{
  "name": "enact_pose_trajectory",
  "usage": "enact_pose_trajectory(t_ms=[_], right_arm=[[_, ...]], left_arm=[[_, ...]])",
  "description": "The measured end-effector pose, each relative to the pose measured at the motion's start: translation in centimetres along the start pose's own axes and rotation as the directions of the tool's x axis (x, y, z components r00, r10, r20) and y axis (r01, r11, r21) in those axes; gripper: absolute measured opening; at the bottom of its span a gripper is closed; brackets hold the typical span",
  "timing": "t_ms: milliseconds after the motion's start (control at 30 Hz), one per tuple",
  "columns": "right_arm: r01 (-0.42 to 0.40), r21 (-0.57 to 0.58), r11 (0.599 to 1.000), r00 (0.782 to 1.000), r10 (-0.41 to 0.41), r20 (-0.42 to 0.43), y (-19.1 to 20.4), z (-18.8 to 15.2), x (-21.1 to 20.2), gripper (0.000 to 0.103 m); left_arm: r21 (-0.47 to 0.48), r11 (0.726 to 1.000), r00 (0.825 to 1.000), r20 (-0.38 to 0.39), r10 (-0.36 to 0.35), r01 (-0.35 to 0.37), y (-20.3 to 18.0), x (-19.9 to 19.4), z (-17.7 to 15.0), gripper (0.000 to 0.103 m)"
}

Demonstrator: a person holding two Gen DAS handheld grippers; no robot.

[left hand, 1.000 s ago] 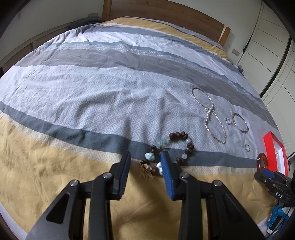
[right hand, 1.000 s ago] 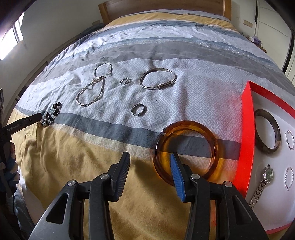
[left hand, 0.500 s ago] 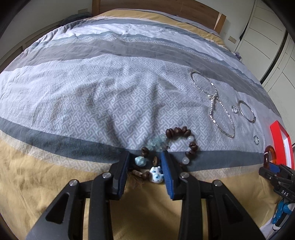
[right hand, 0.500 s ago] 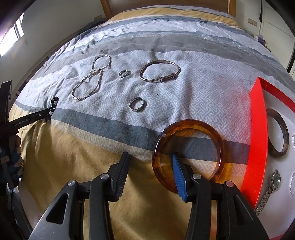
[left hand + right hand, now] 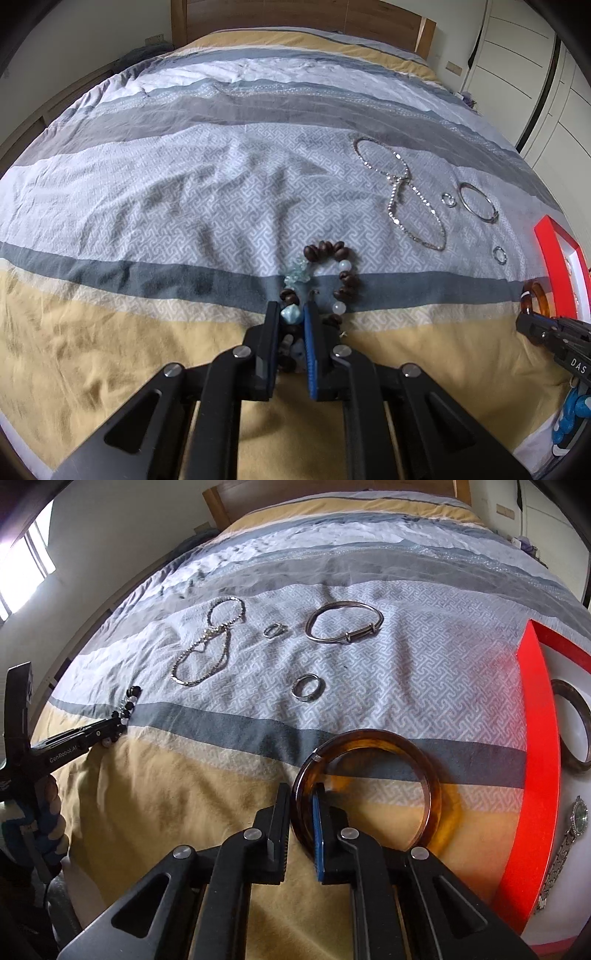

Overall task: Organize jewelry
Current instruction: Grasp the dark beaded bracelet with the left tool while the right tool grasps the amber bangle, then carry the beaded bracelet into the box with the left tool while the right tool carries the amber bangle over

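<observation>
While the left gripper (image 5: 291,314) pinches the near side of the beaded bracelet (image 5: 325,280), jaws narrow on a pale blue bead, the rest of the loop lies on the striped bedspread (image 5: 184,206) ahead of it. Right gripper (image 5: 301,801) is clamped on the near rim of the amber bangle (image 5: 373,786), one finger inside the ring, one outside; bangle sits on the cover just beside the red tray (image 5: 539,760).

Only the right wrist view shows the tray contents: dark bangle (image 5: 574,723) and a wristwatch (image 5: 569,842) on the white lining. It also shows the silver bangle (image 5: 343,622), two rings (image 5: 306,686) (image 5: 275,629) and chain necklace (image 5: 210,646) close up. Left wrist view has these small at the right, plus the headboard (image 5: 295,16) and wardrobe doors (image 5: 535,74). Amber bangle barely peeks in there at the right edge.
</observation>
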State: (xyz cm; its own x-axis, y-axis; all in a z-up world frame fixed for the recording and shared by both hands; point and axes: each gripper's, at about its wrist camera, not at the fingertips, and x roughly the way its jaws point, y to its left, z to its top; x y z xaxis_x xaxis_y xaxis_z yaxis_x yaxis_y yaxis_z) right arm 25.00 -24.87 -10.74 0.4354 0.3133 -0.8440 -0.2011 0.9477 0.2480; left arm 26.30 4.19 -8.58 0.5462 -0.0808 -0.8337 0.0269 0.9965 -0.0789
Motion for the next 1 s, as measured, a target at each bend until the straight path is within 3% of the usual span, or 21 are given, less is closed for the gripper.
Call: enact_pose_trajectory(t_ms=[367,733,1000], right_arm=[[-0.116,0.0,0.993,0.99,0.115,0.087,3.3,-1.4,-5.6,0.009],[-0.152,-0.034,0.988,0.969,0.155,0.19,5.6,-3.9,-14.1,0.009],[-0.151,-0.034,0.988,0.956,0.154,0.251,4.6,-7.3,-19.6,0.009]], left_arm=[[0.005,1.0,0.995,0.104,0.009,-0.01,-0.1,-8.5,0.5,0.011],[0.013,1.0,0.977,0.214,0.022,-0.025,-0.7,-18.3,-1.2,0.011],[0.031,0.999,0.962,0.272,-0.002,-0.007,-3.7,-23.6,-2.7,0.011]])
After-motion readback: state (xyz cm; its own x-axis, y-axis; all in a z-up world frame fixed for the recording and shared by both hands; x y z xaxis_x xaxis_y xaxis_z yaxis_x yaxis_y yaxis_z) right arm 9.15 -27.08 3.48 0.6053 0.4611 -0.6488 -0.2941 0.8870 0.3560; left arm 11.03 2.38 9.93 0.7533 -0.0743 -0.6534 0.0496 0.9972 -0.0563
